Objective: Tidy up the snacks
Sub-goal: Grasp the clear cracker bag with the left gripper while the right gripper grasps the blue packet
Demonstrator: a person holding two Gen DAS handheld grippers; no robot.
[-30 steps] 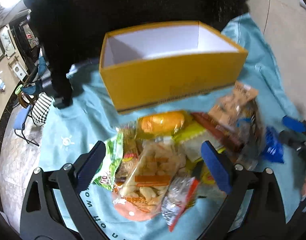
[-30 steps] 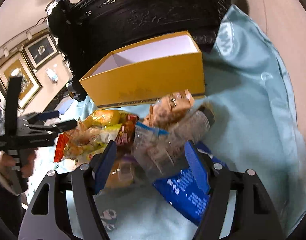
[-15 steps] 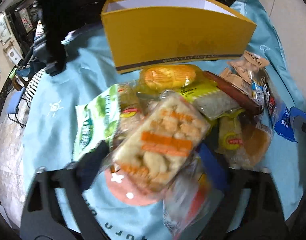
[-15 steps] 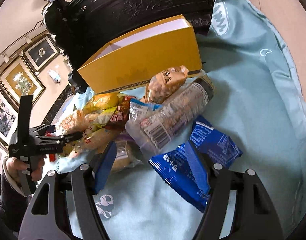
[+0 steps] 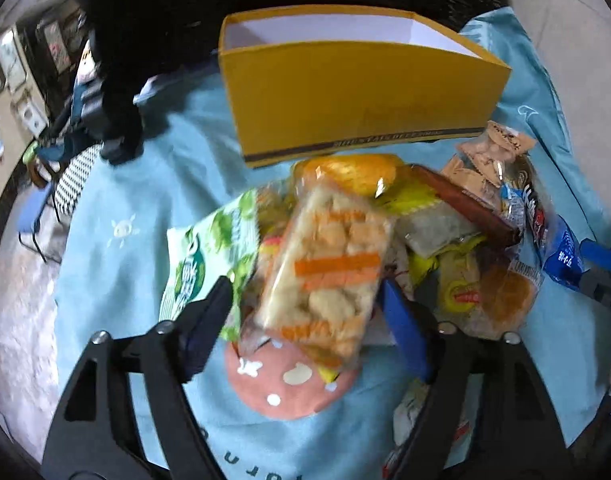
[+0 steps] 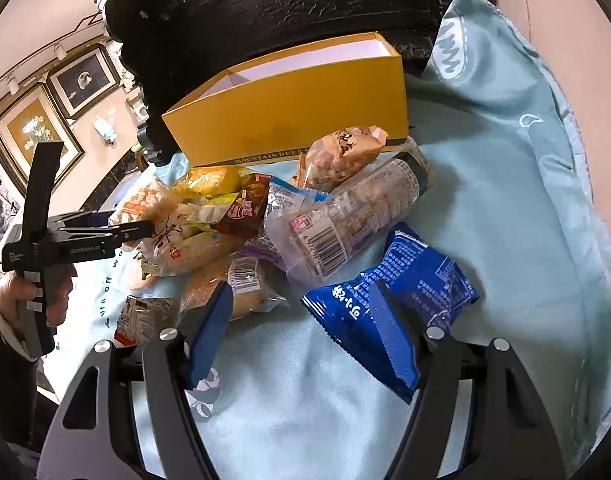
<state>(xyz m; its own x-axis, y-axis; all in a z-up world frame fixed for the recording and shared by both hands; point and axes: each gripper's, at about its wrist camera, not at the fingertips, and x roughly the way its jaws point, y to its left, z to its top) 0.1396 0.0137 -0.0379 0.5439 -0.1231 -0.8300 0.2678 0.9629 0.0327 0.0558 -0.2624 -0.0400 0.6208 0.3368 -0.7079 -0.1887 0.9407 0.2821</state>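
A pile of wrapped snacks lies on a light blue cloth (image 6: 505, 184) in front of an empty yellow box (image 5: 365, 96). My left gripper (image 5: 305, 316) is shut on a clear pack of orange-striped crackers (image 5: 329, 264), which tilts up out of the pile. Beside the pack is a green bag (image 5: 201, 256), and behind it an orange bun (image 5: 353, 168). My right gripper (image 6: 301, 332) stands open low over the cloth. Its right finger overlaps a blue packet (image 6: 417, 280), whose near corner lies between the fingers with neither pad pressing on it.
A clear tube of snacks (image 6: 353, 216), a brown nut packet (image 6: 345, 152) and a bread roll (image 6: 241, 284) lie between the grippers. Dark carved furniture (image 6: 305, 0) stands behind the yellow box (image 6: 297, 120). Bare cloth stretches to the right of the blue packet.
The left gripper sank onto the pile and closed its wide jaws on the cracker pack, which now stands more upright. The right gripper came lower and nearer the blue packet, jaws unchanged.
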